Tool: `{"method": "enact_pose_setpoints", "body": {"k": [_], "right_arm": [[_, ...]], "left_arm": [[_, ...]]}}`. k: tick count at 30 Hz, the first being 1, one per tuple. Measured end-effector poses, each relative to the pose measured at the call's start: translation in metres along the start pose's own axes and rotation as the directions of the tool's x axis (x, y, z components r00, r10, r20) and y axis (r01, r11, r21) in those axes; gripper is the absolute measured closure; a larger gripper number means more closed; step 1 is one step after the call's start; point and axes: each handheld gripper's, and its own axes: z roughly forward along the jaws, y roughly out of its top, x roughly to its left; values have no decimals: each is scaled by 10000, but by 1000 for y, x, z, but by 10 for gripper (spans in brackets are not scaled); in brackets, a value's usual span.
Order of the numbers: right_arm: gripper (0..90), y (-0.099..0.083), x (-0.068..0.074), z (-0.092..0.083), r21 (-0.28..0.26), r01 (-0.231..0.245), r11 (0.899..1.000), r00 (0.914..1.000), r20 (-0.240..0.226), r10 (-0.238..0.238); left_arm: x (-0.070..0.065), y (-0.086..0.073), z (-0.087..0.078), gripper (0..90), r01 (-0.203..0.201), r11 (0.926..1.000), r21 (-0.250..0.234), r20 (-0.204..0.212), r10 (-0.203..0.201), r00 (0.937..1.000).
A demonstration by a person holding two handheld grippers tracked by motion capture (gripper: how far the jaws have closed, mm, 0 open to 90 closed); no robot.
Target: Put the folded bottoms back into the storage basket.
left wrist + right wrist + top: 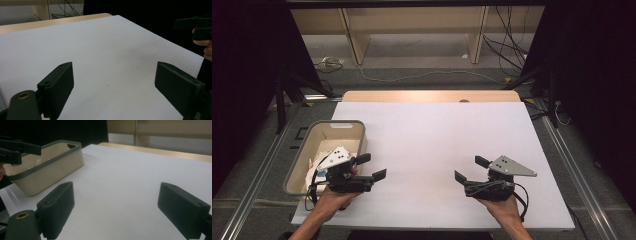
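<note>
My left gripper [372, 166] hovers over the white table [432, 145] near its front left, jaws wide apart with nothing between them; in the left gripper view its gripper [113, 87] frames bare white surface. My right gripper [468, 169] is held at the front right, also open and empty, and the right gripper view shows its gripper [116, 207] over the bare table. A beige bin with a grey rim [301, 165] stands at the table's left edge, just behind the left gripper; the bin [50, 172] also appears far left in the right gripper view.
White items lie inside the bin [314, 162], partly hidden by the left gripper's plate. A wooden strip [432, 96] borders the table's far edge. Beyond it are shelf legs and cables [507, 50] on the floor. Metal rails [577, 175] run along both sides.
</note>
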Motion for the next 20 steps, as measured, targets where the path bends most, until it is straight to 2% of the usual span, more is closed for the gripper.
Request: {"method": "enact_pose_setpoints", "body": {"k": [8, 12, 20], "right_arm": [[145, 0, -1, -3, -271, -119, 9996, 9999, -14, 119], [145, 1, -1, -3, -308, -105, 9995, 9999, -15, 104], [146, 1, -2, -3, -403, -83, 9992, 9999, 65, 86]], "left_arm": [[-4, -2, 2, 154, -322, 9995, -62, 88, 322, 9994], [-3, -2, 1, 154, -216, 9995, -235, 39, 217, 9998], [-3, -2, 4, 154, -193, 9998, -75, 25, 194, 9998]]}}
